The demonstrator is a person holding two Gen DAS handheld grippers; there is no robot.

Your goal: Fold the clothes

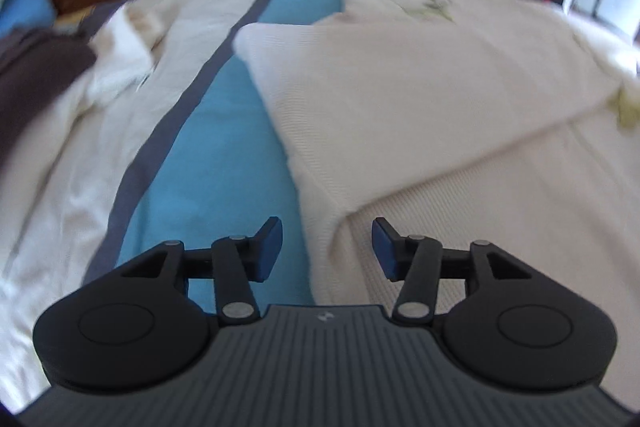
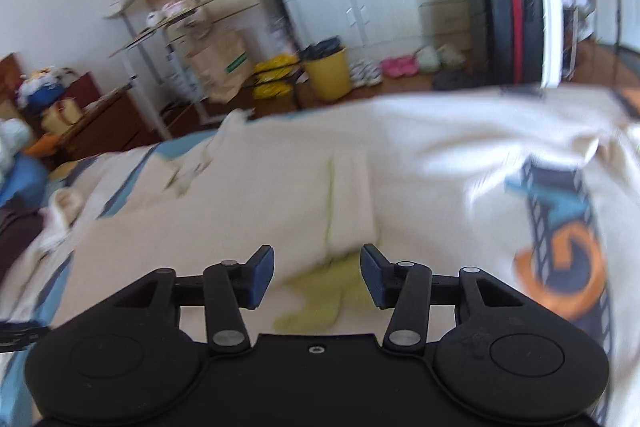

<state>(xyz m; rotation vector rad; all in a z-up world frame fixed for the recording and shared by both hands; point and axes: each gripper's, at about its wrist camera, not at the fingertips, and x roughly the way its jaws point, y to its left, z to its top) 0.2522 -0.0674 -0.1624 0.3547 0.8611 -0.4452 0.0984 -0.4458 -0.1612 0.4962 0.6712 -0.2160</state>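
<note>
A cream knit garment (image 1: 420, 99) lies folded on the bed, one layer doubled over its lower part. My left gripper (image 1: 327, 250) hovers open over the garment's left edge, where it meets the blue sheet (image 1: 224, 163); nothing is between its pads. In the right wrist view the same cream garment (image 2: 280, 187) shows a pale green print (image 2: 320, 291). My right gripper (image 2: 317, 275) stands open above that print, holding nothing. A white T-shirt with an orange and blue graphic (image 2: 560, 239) lies to the right of it.
A crumpled white cloth (image 1: 120, 67) and a dark brown garment (image 1: 36, 79) lie at the bed's left. Beyond the bed stand a metal shelf rack (image 2: 160, 27), a paper bag (image 2: 220, 67), a yellow bin (image 2: 328, 71), shoes (image 2: 384, 67) and a black suitcase (image 2: 512, 31).
</note>
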